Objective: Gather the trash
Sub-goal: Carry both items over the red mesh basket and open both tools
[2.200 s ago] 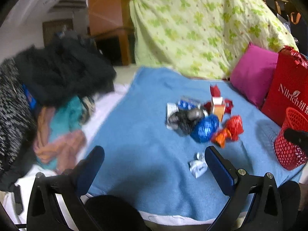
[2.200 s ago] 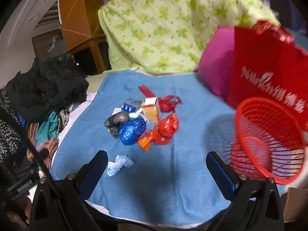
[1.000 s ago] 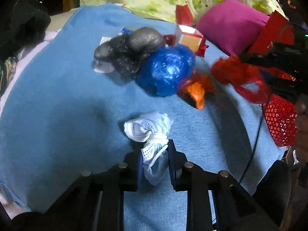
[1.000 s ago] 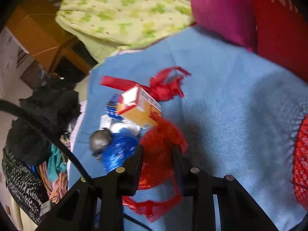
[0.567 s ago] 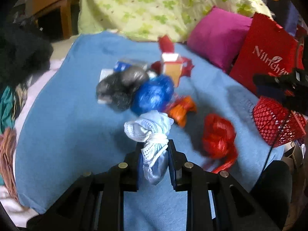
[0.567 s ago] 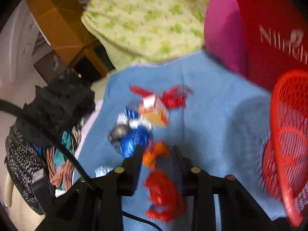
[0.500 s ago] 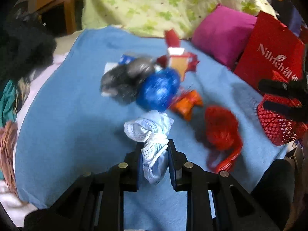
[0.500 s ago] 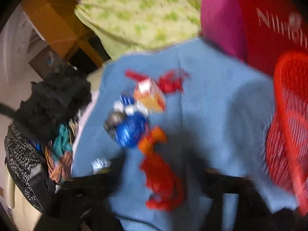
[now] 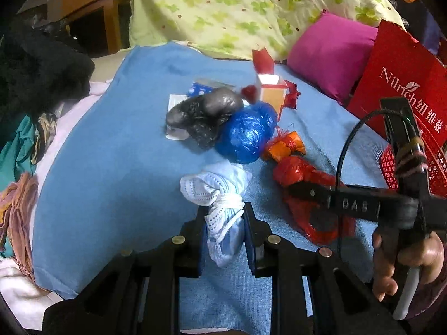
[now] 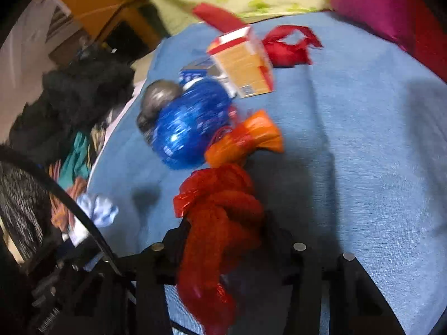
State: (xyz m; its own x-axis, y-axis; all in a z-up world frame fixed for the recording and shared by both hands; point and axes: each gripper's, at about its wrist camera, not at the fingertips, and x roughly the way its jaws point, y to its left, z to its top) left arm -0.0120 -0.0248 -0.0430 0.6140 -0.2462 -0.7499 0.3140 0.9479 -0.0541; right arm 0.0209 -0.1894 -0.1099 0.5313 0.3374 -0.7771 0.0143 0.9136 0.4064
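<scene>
My left gripper (image 9: 225, 217) is shut on a knotted white-blue face mask (image 9: 220, 192), held above the blue blanket (image 9: 117, 150). My right gripper (image 10: 226, 231) is shut on a red plastic bag (image 10: 218, 223), which also shows in the left wrist view (image 9: 296, 173) under the right tool. On the blanket lie a blue bag (image 9: 247, 134), an orange bag (image 9: 285, 145), a black bag (image 9: 204, 111), an orange carton (image 9: 272, 90) and red ribbon (image 10: 287, 47). The red mesh basket (image 9: 435, 164) shows at the right edge.
A red paper bag (image 9: 399, 83) and a magenta pillow (image 9: 332, 53) stand at the right. A green-patterned quilt (image 9: 237, 11) lies at the back. Piled clothes (image 9: 30, 78) lie to the left. A black cable (image 9: 346, 150) hangs from the right tool.
Both grippers closed on trash and lifted it: left took the mask, right took the red bag. The red bag dropped to the blanket half a second ago and is gripped again now.
</scene>
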